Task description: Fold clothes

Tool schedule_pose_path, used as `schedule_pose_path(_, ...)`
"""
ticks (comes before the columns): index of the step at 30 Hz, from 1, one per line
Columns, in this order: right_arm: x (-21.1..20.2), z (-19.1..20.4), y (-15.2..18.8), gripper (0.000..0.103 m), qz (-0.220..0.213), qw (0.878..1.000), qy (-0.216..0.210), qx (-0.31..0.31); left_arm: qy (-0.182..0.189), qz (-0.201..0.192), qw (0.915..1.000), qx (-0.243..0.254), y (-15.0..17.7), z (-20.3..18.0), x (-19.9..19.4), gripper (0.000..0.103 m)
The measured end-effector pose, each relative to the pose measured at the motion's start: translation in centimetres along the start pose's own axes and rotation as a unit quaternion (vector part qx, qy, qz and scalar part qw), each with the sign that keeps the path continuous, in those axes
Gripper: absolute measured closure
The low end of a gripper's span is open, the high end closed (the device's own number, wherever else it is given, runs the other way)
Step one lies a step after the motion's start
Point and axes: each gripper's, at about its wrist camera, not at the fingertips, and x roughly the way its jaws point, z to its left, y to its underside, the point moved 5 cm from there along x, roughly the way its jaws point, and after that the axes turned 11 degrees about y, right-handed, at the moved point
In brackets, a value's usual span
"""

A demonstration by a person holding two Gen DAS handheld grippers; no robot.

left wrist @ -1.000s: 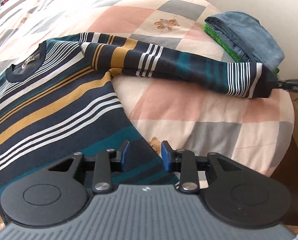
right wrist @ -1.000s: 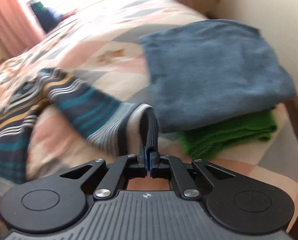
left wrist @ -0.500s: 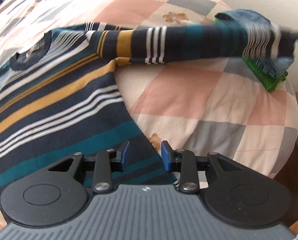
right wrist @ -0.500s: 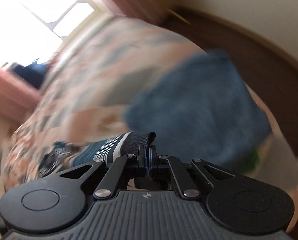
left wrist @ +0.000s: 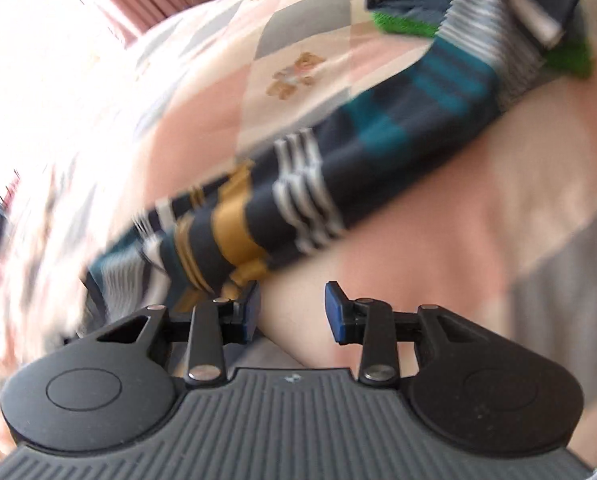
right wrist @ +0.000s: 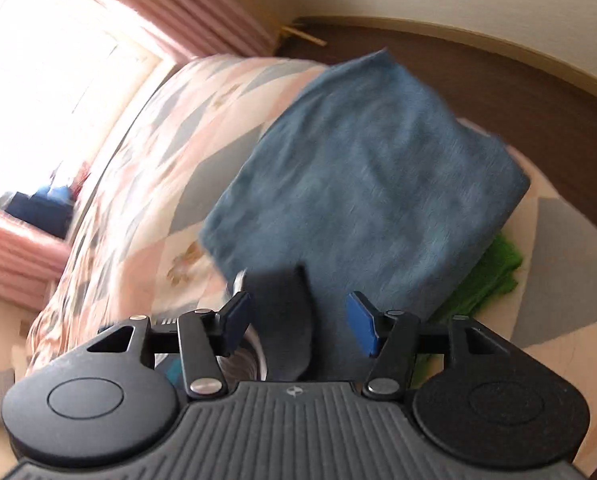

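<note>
Across the patchwork bed (left wrist: 438,216), the striped sweater's sleeve (left wrist: 378,160) lies stretched toward the folded blue and green pile (right wrist: 370,168); half a second ago the right tongs (right wrist: 298,320) pinched its cuff (right wrist: 286,312), now their jaws stand wide, cuff loose between them. So the sleeve looks released, while the left tongs (left wrist: 292,308) hover half-open and empty, low beside the sleeve's shoulder end.

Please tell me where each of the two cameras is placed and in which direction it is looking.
Left wrist: on the open left gripper, low over the bed, facing the striped sleeve.
Right wrist: on the open right gripper, facing the blue folded cloth; the sleeve's dark cuff lies between its fingers.
Shared: sleeve, blue cloth, green cloth, bed.
</note>
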Motion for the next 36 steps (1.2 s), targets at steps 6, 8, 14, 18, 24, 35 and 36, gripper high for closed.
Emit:
schedule_pose_path(6, 1.5, 0.3, 2.3, 0.047, 0.009, 1.0, 0.008, 0.001, -0.028, 0.069, 0.9935, 0.086, 0.4, 1.8, 5.6, 0.069)
schedule_pose_path(8, 2.0, 0.4, 2.4, 0.048, 0.011, 1.0, 0.016, 0.0, -0.027, 0.084, 0.9888, 0.121, 1.2, 1.5, 6.5, 0.087)
schedule_pose_path(14, 1.5, 0.8, 2.2, 0.099, 0.01, 1.0, 0.025, -0.015, -0.031, 0.063, 0.9732, 0.219, 4.6, 0.2, 4.9, 0.099)
schedule_pose_path(18, 1.5, 0.7, 2.2, 0.099, 0.009, 0.999, 0.035, -0.002, -0.026, 0.075, 0.9604, 0.267, 6.4, -0.7, 5.3, 0.099)
schedule_pose_path(24, 0.1, 2.2, 0.6, 0.055, -0.011, 0.999, 0.038, -0.034, -0.021, 0.069, 0.9705, 0.23, 6.6, -0.9, 5.6, 0.099)
schedule_pose_path(35, 4.4, 6.3, -2.0, 0.103, 0.031, 0.978, 0.036, -0.201, -0.018, 0.069, 0.9786, 0.193, 5.7, -1.1, 6.3, 0.099)
schedule_pose_path(36, 3.6, 6.6, -2.0, 0.103, 0.021, 0.976, 0.044, -0.212, -0.016, 0.066, 0.9792, 0.191, 5.5, -1.0, 6.3, 0.098)
